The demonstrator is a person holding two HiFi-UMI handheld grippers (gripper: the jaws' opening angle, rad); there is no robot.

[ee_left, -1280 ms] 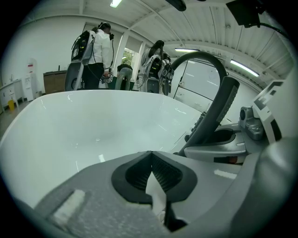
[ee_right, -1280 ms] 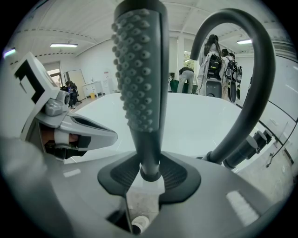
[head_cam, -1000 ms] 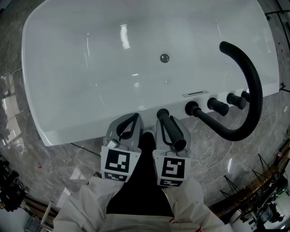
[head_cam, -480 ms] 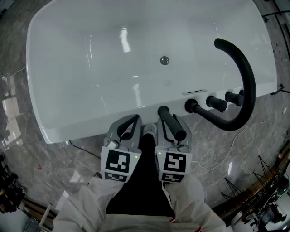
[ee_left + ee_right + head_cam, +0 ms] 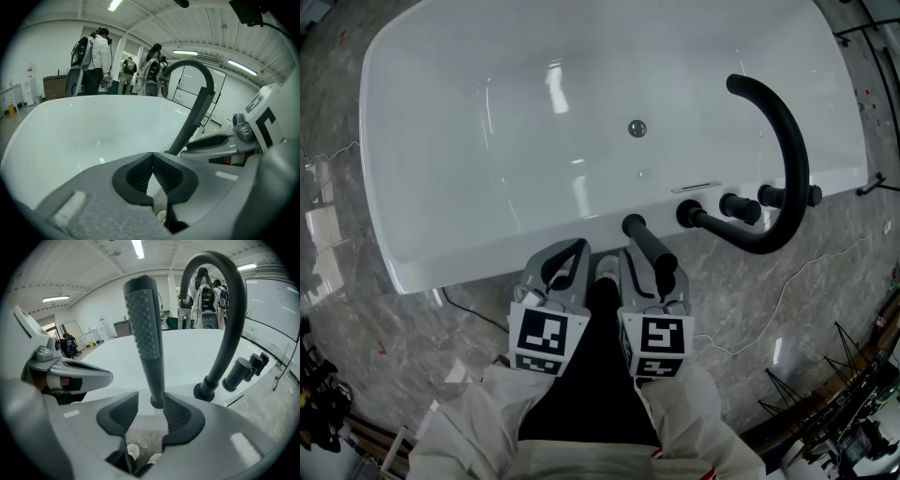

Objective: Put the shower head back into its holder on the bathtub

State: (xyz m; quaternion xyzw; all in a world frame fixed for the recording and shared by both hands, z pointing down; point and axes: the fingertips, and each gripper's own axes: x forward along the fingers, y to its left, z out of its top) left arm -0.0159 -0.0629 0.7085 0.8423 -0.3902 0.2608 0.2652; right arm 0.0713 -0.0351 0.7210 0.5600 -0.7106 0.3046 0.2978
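Your right tongs [image 5: 151,412] are open and have just been opening. The black shower head [image 5: 146,333] stands between them, upright, with a clear gap on its left side and the right pad just beside it. Its lower end sits in the dark holder [image 5: 157,402] on the near rim of the white bathtub [image 5: 487,141]. Seen from your head, the shower head [image 5: 649,249] is left of the curved black spout [image 5: 787,159] and the row of black knobs [image 5: 739,206]. Your left tongs [image 5: 152,164] are closed with the tips meeting and nothing between them. They hover just left of your right tongs [image 5: 652,269], over the same rim.
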